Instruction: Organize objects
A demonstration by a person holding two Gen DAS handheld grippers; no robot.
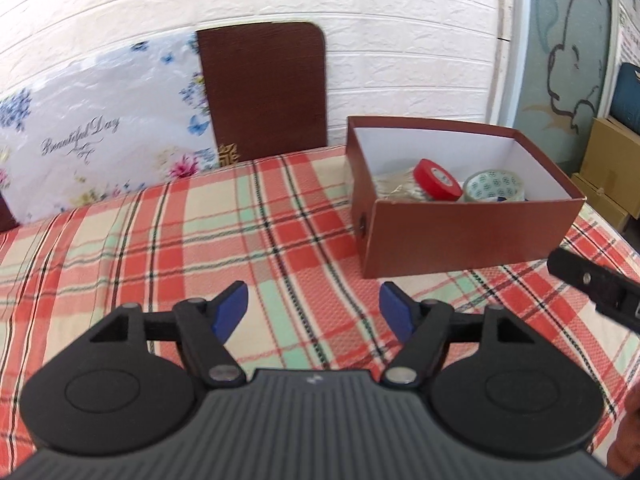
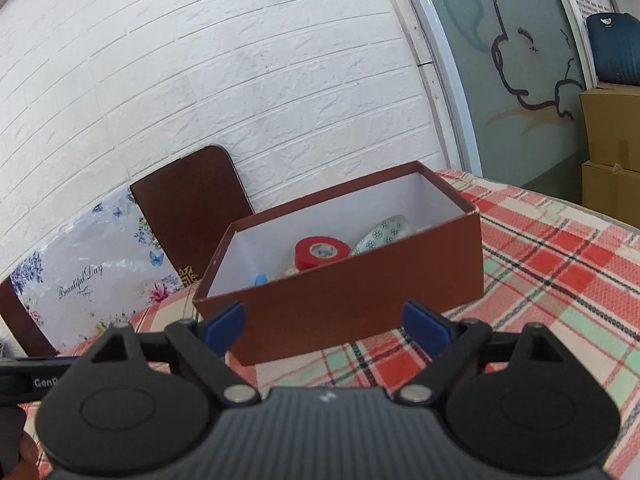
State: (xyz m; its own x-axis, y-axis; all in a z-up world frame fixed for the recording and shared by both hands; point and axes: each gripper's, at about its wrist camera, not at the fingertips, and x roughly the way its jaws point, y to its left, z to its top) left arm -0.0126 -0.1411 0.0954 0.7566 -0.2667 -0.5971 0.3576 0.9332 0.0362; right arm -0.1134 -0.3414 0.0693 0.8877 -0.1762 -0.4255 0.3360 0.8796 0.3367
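- Two grippers hover above a bed spread with a red, green and cream plaid blanket (image 1: 208, 232); no earlier view is at hand.
- Left gripper (image 1: 312, 306): its blue-padded jaws stand apart with only blanket showing between them, holding nothing.
- Right gripper (image 2: 324, 326): its jaws are spread wide and empty, with the near wall of the box showing behind the gap.
- An open brown box (image 1: 472, 232) with a white inside sits on the blanket, ahead and to the right in the left wrist view and straight ahead in the right wrist view.
- Inside the box lie a red tape roll (image 1: 436, 180) and, just beside it, a printed tape roll (image 1: 494, 186) leaning on edge.
- A pale crumpled item lies under the red roll; what it is cannot be told.
- A small blue thing (image 2: 260, 279) peeks out near the box's left inner wall.
- A brown board (image 1: 264, 88) and a floral bag (image 1: 100, 128) lean against the white brick wall (image 1: 400, 40) behind the bed.
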